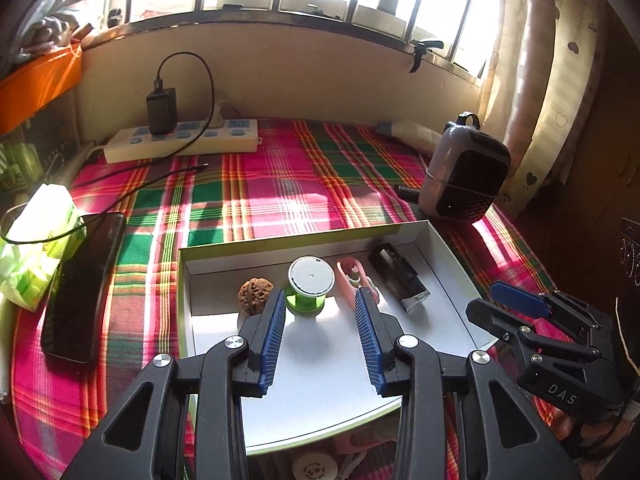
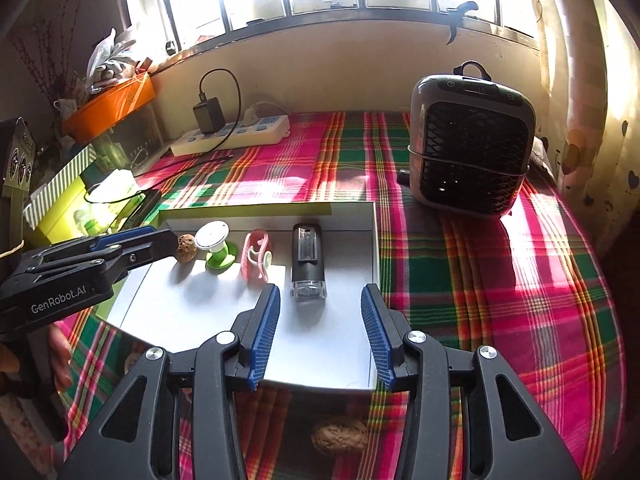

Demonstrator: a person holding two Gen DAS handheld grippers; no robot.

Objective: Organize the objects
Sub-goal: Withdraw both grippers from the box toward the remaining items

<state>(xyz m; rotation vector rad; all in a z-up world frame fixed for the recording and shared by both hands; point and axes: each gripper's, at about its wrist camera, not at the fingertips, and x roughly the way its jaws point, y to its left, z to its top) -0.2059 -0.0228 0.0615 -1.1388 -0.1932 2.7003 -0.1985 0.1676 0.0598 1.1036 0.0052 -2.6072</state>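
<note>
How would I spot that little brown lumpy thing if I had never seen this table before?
Look on the plaid tablecloth for the shallow white box. Four small things stand in a row inside it; the walnut is at the left end, beside the green spool. It alone is brown, round and wrinkled, unlike the pink clip and the black lighter.

Left gripper (image 1: 320,304) open, right gripper (image 2: 320,300) open (both empty), angled downward
</note>
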